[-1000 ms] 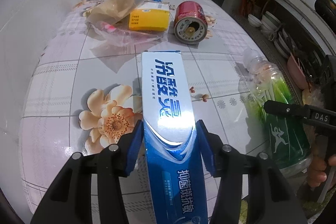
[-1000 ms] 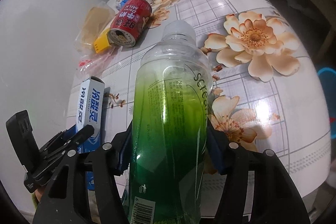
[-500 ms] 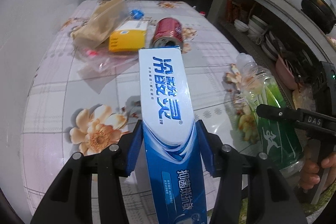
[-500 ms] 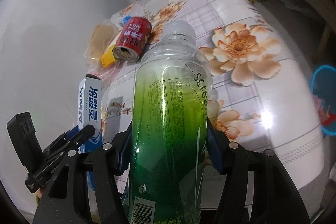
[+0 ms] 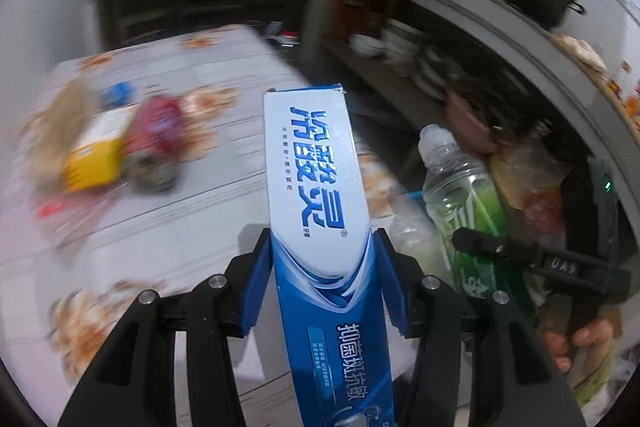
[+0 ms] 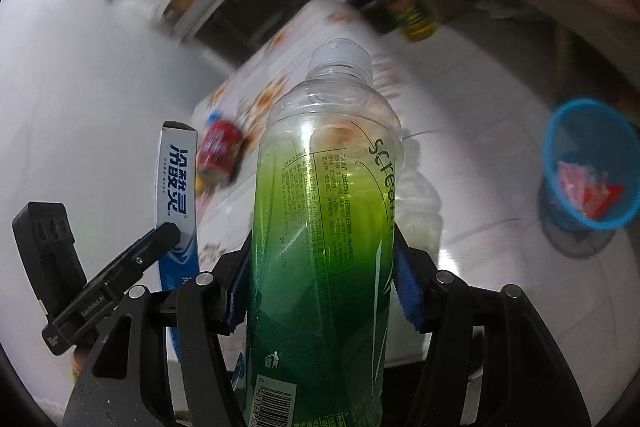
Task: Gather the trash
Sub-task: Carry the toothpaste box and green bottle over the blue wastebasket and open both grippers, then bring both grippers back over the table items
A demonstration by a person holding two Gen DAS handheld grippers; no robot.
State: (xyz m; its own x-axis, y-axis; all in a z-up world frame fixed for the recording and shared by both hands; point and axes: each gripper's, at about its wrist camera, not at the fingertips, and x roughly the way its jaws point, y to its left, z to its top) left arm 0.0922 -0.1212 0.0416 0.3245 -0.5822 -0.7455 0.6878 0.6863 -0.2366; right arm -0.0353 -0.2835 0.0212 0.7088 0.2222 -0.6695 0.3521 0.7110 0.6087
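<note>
Lying blurred on table (image 5: 192,227): red can (image 5: 154,143), yellow box (image 5: 94,163).

Left gripper (image 5: 320,279) clamps the box (image 5: 316,187), angled down; right gripper (image 6: 324,283), just beside the box, clamps the bottle (image 6: 320,211).

Blue-white toothpaste box (image 5: 316,187) aloft; green clear bottle (image 6: 324,227) alongside

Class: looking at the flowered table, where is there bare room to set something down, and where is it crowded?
Bare: the near stretch of the table, between the red can and the left gripper. Crowded: the far left end, where the can, yellow box and blurred wrappers cluster. The right side is hidden behind the toothpaste box.
</note>
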